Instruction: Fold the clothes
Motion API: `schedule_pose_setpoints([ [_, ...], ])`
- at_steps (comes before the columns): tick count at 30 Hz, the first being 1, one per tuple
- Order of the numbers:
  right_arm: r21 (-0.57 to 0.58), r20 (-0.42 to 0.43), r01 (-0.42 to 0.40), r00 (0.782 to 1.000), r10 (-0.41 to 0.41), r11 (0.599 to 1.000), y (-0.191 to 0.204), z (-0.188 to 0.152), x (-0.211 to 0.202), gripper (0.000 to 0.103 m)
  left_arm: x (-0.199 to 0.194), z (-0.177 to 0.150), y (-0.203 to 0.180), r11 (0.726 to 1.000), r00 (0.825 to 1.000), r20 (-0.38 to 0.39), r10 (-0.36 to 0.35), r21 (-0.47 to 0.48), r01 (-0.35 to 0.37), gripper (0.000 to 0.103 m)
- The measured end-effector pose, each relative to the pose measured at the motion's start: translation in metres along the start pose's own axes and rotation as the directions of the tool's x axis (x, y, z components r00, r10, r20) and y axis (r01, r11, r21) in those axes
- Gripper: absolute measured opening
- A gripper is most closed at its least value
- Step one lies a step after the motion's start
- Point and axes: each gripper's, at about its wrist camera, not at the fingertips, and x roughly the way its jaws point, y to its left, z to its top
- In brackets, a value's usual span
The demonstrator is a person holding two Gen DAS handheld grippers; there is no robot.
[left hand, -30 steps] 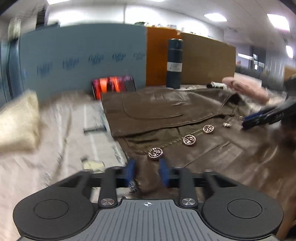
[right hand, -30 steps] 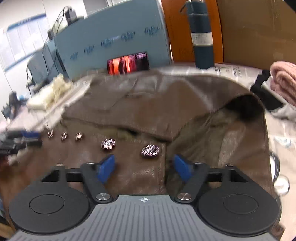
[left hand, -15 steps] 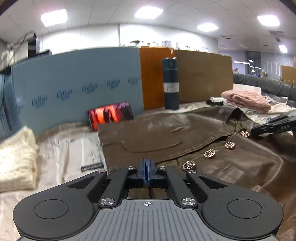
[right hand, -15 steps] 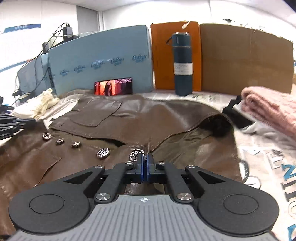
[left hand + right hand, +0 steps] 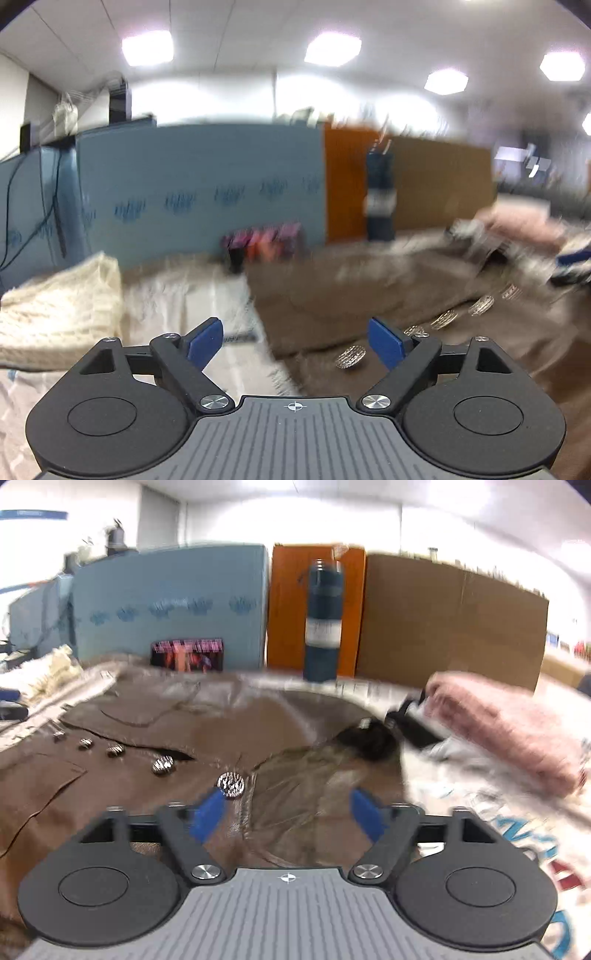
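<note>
A brown leather-like jacket (image 5: 177, 738) with a row of silver buttons (image 5: 230, 785) lies spread on the table; it also shows in the left wrist view (image 5: 424, 306). My left gripper (image 5: 295, 341) is open and empty above the jacket's left edge. My right gripper (image 5: 290, 812) is open and empty just above the jacket's front near the collar. The right gripper shows at the far right of the left wrist view (image 5: 574, 266), and the left gripper at the far left of the right wrist view (image 5: 11, 705). Both views are blurred.
A cream knit garment (image 5: 59, 306) lies on the left. A folded pink sweater (image 5: 509, 723) lies on the right. A dark blue bottle (image 5: 324, 624), a phone with a lit screen (image 5: 188, 655), blue, orange and cardboard panels stand at the back.
Both grippers were shut on the jacket half a second ago and are now open. Both have lifted and pulled back a little; the jacket lies released.
</note>
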Motion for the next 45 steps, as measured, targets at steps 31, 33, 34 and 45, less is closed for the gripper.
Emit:
schedule_pose_setpoints([
  [31, -0.481, -0.008, -0.071, 0.997, 0.077, 0.874, 0.043, -0.054, -0.054, 0.103, -0.074, -0.065, -0.091, 0.712, 0.992, -0.057, -0.112, 0.692, 0.120, 0.096],
  [33, -0.516, 0.014, 0.019, 1.000, -0.013, 0.856, 0.038, -0.058, -0.057, 0.103, -0.070, -0.057, -0.085, 0.747, 0.991, -0.035, -0.127, 0.654, 0.118, 0.089],
  [34, -0.529, 0.020, 0.060, 0.998, -0.058, 0.847, 0.034, -0.060, -0.060, 0.103, -0.070, -0.054, -0.081, 0.768, 0.990, -0.018, -0.136, 0.629, 0.117, 0.089],
  [45, -0.525, -0.083, -0.031, 0.996, -0.015, 0.851, 0.014, -0.068, -0.089, 0.103, -0.048, -0.033, -0.067, 0.868, 0.984, 0.081, -0.160, 0.486, 0.101, 0.089],
])
